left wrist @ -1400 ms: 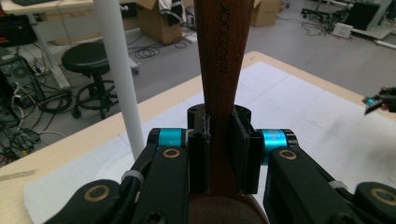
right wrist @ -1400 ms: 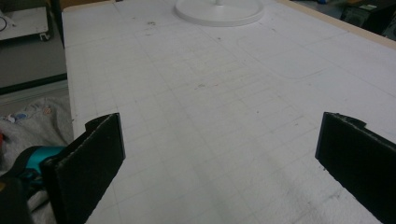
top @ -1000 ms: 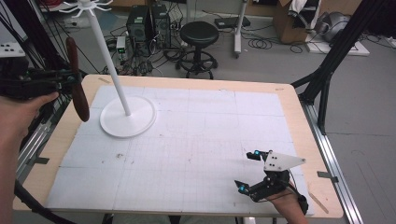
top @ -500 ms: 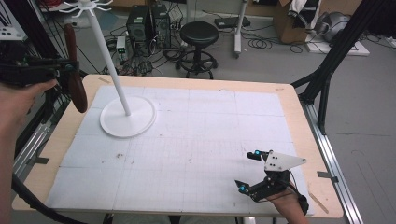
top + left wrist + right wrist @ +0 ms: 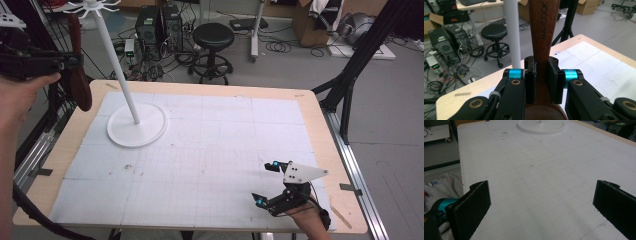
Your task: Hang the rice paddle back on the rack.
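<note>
While the left tool [image 5: 67, 60] is held up in the air beyond the bench's [image 5: 320, 125] far-left corner, its jaws are pinched on the neck of a dark wooden spoon [image 5: 79, 75]. From the left gripper view, the two black pads press against either side of the spoon's handle [image 5: 543, 32], which rises straight up between them and carries the engraved word MAXCOOK. The spoon's rounded bowl hangs just below the jaws. A person's left hand [image 5: 20, 95] grips this tool from behind.

Just beyond the left tool stands a white rack [image 5: 136, 125]: a round flat base resting on the white gridded mat [image 5: 210, 170], with a thin white pole [image 5: 512, 32] rising from it to a ring of small hooks at the top, level with the spoon's handle end. The pole is near the spoon but apart from it.

The right tool [image 5: 265, 184] rests low near the bench's front-right edge, its jaws spread wide with nothing between them. Ahead of it lies bare mat, with the rack's base [image 5: 541, 125] far off. A black stool [image 5: 213, 36] sits on the floor behind the bench.
</note>
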`<move>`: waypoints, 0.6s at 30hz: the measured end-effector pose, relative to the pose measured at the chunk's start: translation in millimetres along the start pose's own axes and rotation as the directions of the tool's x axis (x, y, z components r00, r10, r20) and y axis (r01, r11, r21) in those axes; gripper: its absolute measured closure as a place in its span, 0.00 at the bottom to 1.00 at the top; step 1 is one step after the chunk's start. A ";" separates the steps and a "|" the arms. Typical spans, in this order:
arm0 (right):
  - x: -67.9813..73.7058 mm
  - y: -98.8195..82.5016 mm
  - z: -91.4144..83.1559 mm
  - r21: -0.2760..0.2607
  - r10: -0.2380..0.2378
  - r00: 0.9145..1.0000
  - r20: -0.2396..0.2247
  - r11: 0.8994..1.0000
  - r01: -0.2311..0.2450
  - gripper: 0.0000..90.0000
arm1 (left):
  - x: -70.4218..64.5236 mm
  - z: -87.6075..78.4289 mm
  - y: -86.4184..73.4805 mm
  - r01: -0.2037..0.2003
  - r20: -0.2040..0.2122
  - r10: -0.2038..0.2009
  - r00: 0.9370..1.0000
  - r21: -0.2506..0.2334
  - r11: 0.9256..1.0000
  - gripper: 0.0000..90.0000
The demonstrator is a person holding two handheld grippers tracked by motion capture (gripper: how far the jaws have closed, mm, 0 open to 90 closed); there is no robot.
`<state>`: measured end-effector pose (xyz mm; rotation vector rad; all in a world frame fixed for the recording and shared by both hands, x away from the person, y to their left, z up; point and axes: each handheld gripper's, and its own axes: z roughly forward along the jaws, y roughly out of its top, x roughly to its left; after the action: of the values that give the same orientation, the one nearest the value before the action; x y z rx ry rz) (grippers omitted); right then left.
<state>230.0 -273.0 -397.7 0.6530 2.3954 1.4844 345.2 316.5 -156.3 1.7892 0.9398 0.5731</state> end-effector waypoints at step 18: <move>-0.4 -0.5 0.3 0.002 0.001 1.000 0.002 1.000 -0.001 0.00 | 3.5 5.7 10.9 0.006 -0.020 -0.005 1.000 0.026 1.000 0.87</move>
<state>230.3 -273.2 -398.3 0.6553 2.3955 1.4815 355.1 313.9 -148.7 1.8063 0.9696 0.5788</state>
